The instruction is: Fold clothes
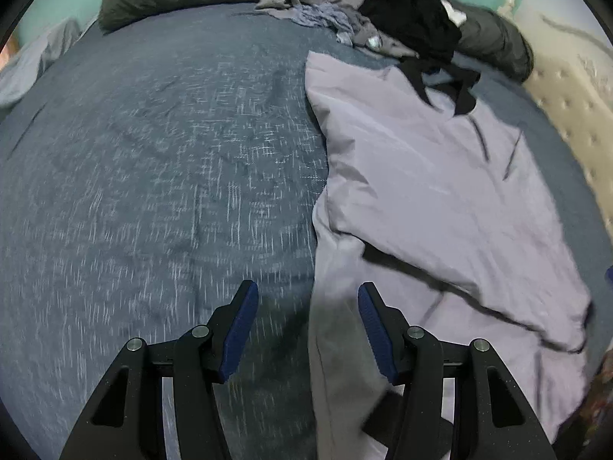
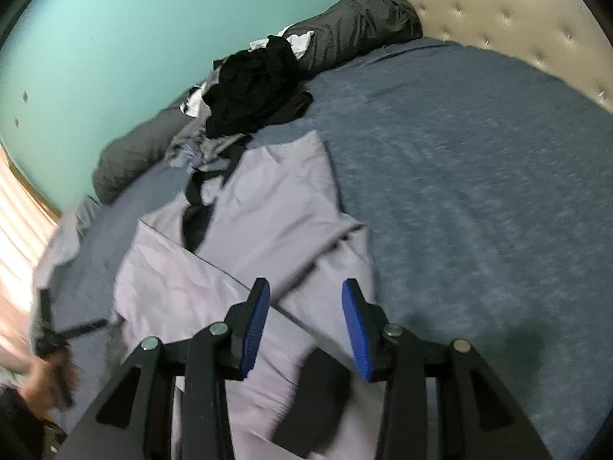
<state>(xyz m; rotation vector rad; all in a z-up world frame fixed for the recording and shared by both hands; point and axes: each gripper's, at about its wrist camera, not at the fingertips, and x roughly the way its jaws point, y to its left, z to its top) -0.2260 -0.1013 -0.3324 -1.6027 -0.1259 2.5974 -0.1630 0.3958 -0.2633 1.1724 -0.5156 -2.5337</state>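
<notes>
A lavender garment [image 1: 440,199] lies partly folded on the blue bed cover [image 1: 153,153], one layer flapped over another. A black strap [image 1: 440,76] from the clothes pile trails across its far end. My left gripper [image 1: 306,329] hovers open over the garment's left edge, its blue pads apart and nothing pinched. In the right wrist view the same garment [image 2: 249,230] stretches away from me. My right gripper [image 2: 306,326] is open just above its near part, and cloth shows between the pads without being pressed. A dark patch of fabric [image 2: 306,395] lies under that gripper.
A heap of black and grey clothes [image 2: 253,84] sits at the far end by the dark grey pillows [image 2: 364,23]. A tufted cream headboard [image 2: 517,0] and a teal wall [image 2: 115,38] bound the bed. A person's hand [image 2: 42,379] holds a blurred black handle at lower left.
</notes>
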